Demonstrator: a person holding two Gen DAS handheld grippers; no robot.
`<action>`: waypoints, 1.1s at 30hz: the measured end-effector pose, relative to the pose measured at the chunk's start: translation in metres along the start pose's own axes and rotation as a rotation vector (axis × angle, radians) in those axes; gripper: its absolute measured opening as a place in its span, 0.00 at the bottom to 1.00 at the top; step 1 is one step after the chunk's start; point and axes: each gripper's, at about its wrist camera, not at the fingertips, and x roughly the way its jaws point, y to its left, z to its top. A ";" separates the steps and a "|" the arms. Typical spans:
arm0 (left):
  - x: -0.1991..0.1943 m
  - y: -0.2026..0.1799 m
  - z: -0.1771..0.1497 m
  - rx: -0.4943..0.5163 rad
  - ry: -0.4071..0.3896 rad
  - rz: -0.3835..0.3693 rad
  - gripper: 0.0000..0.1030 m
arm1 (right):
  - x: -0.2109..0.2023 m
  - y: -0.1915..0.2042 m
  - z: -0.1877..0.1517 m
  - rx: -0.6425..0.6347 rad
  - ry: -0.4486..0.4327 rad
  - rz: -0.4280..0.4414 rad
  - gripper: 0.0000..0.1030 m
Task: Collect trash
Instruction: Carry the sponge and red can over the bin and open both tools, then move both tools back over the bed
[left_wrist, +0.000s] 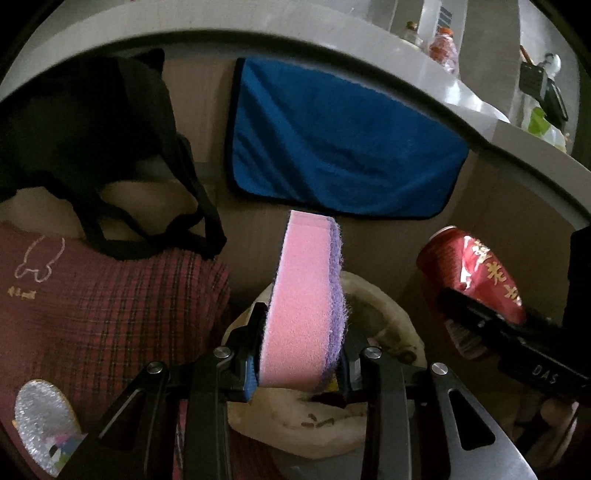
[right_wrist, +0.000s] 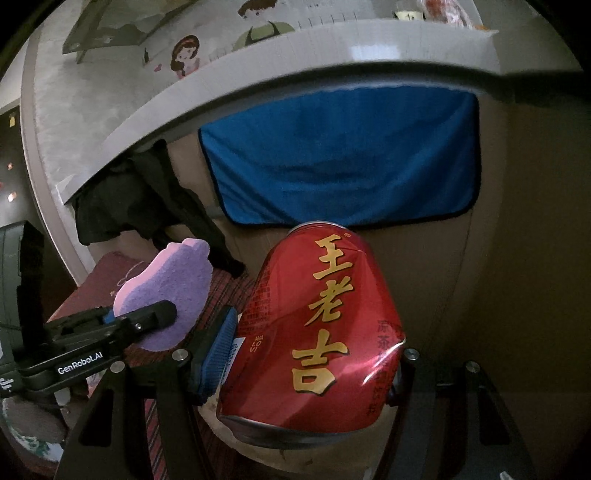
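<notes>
From my left wrist view, the pink sponge (left_wrist: 299, 314) covers the inner faces of the fingers gripping it, and it hides the middle of the cream-coloured object (left_wrist: 384, 314) at lower centre, so I cannot tell what that is. The red can (left_wrist: 476, 273) at right is partly covered by the other gripper's dark finger. The bottles (left_wrist: 441, 46) on the ledge at upper right are too small and blurred to identify.

In my right wrist view, the can (right_wrist: 317, 332) blocks the right finger almost completely. The plaid cloth (right_wrist: 229, 291) at lower left is mostly hidden. The right side of the frame is too dark to read.
</notes>
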 end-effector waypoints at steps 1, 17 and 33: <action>0.005 0.003 0.001 -0.008 0.012 -0.030 0.32 | 0.005 -0.002 0.000 0.008 0.006 0.002 0.60; -0.045 0.084 0.020 -0.132 -0.027 -0.068 0.65 | 0.014 0.001 -0.008 0.053 0.019 -0.045 0.73; -0.204 0.233 -0.020 -0.158 -0.111 0.218 0.65 | 0.007 0.187 -0.071 -0.161 0.143 0.205 0.73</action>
